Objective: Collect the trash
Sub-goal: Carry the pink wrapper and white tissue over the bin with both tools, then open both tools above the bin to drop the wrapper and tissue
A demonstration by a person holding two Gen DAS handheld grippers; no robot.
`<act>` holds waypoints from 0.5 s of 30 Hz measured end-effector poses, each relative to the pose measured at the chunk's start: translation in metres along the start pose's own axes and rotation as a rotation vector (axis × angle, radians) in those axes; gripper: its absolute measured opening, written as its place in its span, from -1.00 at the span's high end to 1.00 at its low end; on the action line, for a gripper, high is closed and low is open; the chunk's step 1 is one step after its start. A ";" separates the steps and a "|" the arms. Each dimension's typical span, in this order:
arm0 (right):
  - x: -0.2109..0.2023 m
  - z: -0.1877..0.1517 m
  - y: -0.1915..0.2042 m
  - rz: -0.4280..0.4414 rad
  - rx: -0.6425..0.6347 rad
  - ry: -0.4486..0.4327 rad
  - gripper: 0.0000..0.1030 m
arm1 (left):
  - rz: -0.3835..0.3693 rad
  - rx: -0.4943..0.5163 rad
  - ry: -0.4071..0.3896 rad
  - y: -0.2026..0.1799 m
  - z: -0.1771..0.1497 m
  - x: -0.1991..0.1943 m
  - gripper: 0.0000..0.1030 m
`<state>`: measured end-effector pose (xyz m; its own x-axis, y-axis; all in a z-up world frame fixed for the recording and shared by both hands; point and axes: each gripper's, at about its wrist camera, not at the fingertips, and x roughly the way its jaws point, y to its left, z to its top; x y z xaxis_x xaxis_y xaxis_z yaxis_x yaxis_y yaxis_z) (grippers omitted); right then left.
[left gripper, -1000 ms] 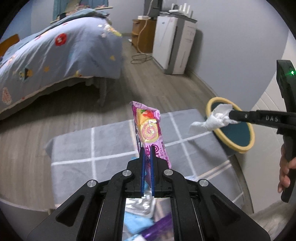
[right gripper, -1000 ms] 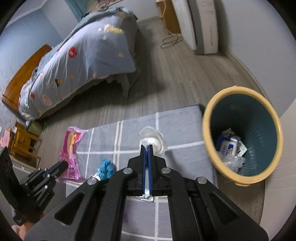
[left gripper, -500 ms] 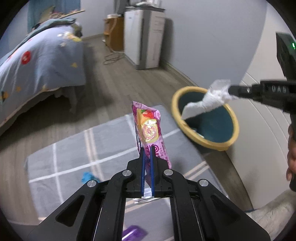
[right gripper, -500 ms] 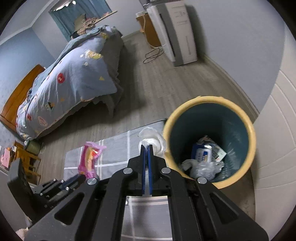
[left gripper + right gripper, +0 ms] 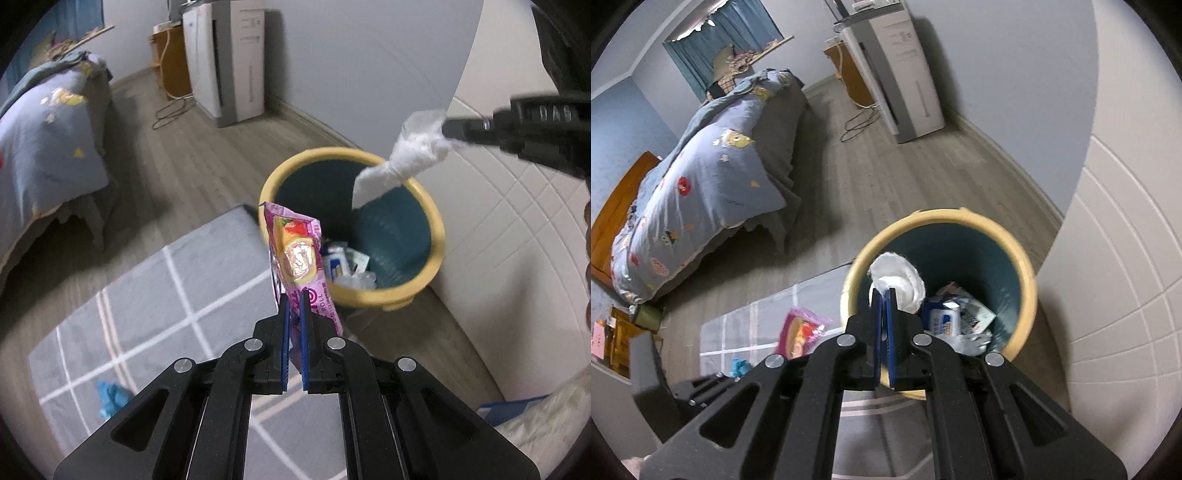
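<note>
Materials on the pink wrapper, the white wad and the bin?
Wrapper: glossy printed plastic film, going by the glare spot. Wad: soft tissue paper, matte and crumpled, possibly cloth. Bin: likely moulded plastic, smooth yellow rim, ribbed teal inside.

One bin, one wrapper, one tissue, perhaps one blue scrap

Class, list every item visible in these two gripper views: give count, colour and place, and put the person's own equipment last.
Round plastic bin: one, yellow rim, teal inside, on floor, holds wrappers.
Pink snack wrapper: one, in left gripper.
White crumpled tissue: one, in right gripper, over bin.
Grey checked rug: one, beside bin.
Blue scrap: one, on rug.
Bed with blue patterned quilt: one, far side.
White appliance: one, against wall.
Left gripper: black, shut.
Right gripper: black, shut.
</note>
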<state>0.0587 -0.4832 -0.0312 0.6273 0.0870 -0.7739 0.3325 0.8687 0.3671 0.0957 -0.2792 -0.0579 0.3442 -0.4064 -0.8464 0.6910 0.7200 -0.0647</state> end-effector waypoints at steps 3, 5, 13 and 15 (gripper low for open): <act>0.003 0.003 -0.013 -0.009 0.025 0.002 0.96 | -0.016 -0.008 -0.005 -0.004 0.018 0.004 0.89; 0.009 0.002 -0.019 -0.030 0.029 0.014 0.96 | -0.014 -0.003 -0.002 -0.008 0.027 0.009 0.89; 0.021 -0.002 -0.033 -0.034 0.074 0.043 0.96 | -0.049 0.003 0.004 -0.026 0.047 0.033 0.89; 0.023 -0.003 -0.039 -0.030 0.101 0.048 0.96 | -0.051 0.013 0.014 -0.031 0.047 0.041 0.88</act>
<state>0.0579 -0.5134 -0.0652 0.5825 0.0864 -0.8083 0.4218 0.8179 0.3914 0.1178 -0.3447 -0.0659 0.2992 -0.4342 -0.8497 0.7158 0.6909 -0.1010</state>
